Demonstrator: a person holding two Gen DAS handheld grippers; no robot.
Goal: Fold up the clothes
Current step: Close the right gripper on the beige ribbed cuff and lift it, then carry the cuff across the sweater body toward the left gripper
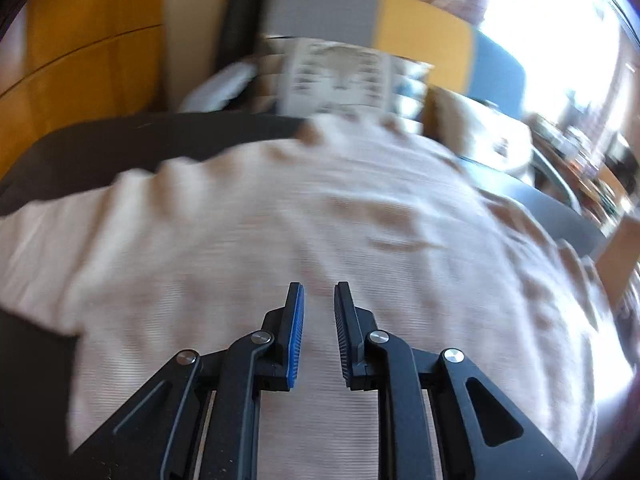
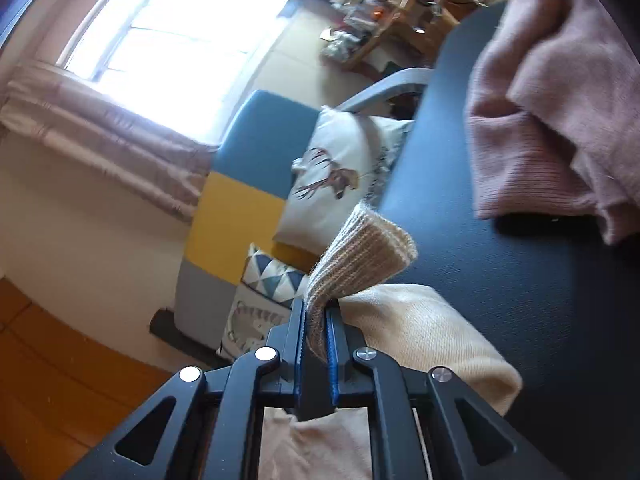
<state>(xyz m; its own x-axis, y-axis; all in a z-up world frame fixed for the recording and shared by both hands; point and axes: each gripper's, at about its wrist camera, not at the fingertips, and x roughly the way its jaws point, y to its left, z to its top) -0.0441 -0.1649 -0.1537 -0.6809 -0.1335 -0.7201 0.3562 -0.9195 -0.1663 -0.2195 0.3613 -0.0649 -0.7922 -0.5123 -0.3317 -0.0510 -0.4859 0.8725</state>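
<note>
A cream knit sweater lies spread across a dark table, covering most of the surface from the near edge towards the far edge, in the blurred left wrist view. The left gripper hovers just above the cloth with its jaws parted and nothing between them, the sweater running away ahead of it and out to both sides.

At one edge of the table, the right gripper is clamped on the sweater's ribbed cuff, which stands up out of the jaws. The sleeve trails from the grip across the table, so the garment lies to one side of that claw, not ahead of it. A pink knit garment sits bunched well apart on the same table, towards its far edge in the right wrist view.

Whatever fold comes next looks likely to turn on that pinched cuff: the right hand already has hold of the sleeve end, while the left is nearer the body of the sweater and free to press or pinch it. How many folds the sweater carries cannot be read from the blurred view. A colour-block sofa with a deer-print cushion stands beyond the table.
</note>
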